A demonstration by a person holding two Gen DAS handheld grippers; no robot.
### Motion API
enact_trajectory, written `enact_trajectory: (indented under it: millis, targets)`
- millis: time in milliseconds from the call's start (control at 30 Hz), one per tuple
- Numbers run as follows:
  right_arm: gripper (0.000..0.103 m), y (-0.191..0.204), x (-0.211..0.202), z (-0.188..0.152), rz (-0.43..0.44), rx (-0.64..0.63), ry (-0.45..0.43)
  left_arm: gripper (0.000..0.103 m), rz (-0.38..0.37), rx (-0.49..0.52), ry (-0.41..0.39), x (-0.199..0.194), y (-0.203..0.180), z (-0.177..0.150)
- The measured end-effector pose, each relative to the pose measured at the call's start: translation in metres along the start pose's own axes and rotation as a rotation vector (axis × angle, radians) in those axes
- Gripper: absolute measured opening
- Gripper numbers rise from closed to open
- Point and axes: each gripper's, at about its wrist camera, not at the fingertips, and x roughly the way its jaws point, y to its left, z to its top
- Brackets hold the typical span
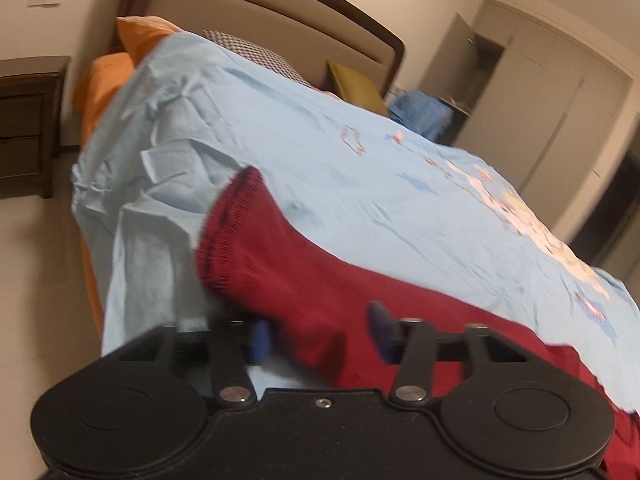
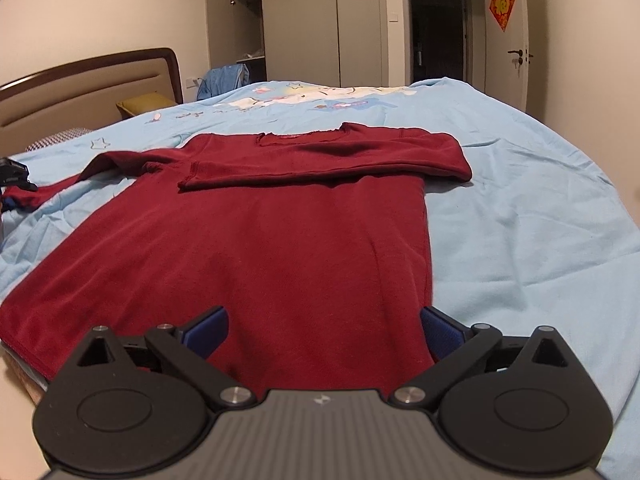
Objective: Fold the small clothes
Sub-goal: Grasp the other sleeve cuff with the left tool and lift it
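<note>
Straddling red sweater (image 2: 256,248) on bed (image 2: 520,208), both hand-held grippers (image 1: 320,330) (image 2: 324,330) apart.

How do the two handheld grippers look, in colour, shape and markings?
Both look alike. The left gripper has a matte black body with two round discs, black linkage arms on silver pivot bolts, and blue finger pads. The right gripper has the same parts, and its ribbed centre plate looks grey, with a small white mark. No cables, hands or sleeves show.
</note>
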Motion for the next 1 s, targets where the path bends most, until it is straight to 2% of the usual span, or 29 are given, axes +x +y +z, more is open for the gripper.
enact_trajectory:
  millis: [33,67,100,167,300,433,533,733,867,1000]
  targets:
    - [0.103,0.001,0.001,-0.001,-0.004,-0.011,0.002,0.025,0.013,-0.01,-0.01,0.001,0.003,0.001]
    - [0.103,0.002,0.001,-0.001,-0.008,-0.018,0.004,0.01,0.022,-0.023,-0.018,0.003,0.007,0.003]
    - [0.103,0.002,0.002,-0.002,-0.009,-0.023,0.006,0.006,0.024,-0.038,-0.022,0.004,0.011,0.004]
    - [0.103,0.002,0.003,-0.003,-0.008,-0.022,0.009,0.005,0.007,-0.062,-0.045,0.005,0.016,0.01]
    - [0.103,-0.002,0.003,-0.002,-0.002,-0.012,0.008,0.004,-0.017,-0.011,-0.117,0.006,0.006,0.033]
    - [0.103,-0.006,0.005,-0.002,0.004,-0.002,-0.001,0.004,-0.051,0.093,-0.186,0.009,-0.016,0.07]
    - [0.103,-0.007,0.005,-0.004,0.008,0.015,-0.01,0.004,-0.081,0.175,-0.219,0.006,-0.036,0.083]
    - [0.103,-0.013,0.006,-0.004,0.024,0.032,-0.027,0.004,-0.178,0.287,-0.27,-0.023,-0.091,0.08]
    - [0.103,-0.019,0.004,-0.006,0.031,0.066,-0.045,0.004,-0.298,0.388,-0.307,-0.055,-0.149,0.068]
    - [0.103,-0.025,0.001,-0.008,0.031,0.1,-0.062,0.004,-0.423,0.505,-0.332,-0.089,-0.214,0.041]
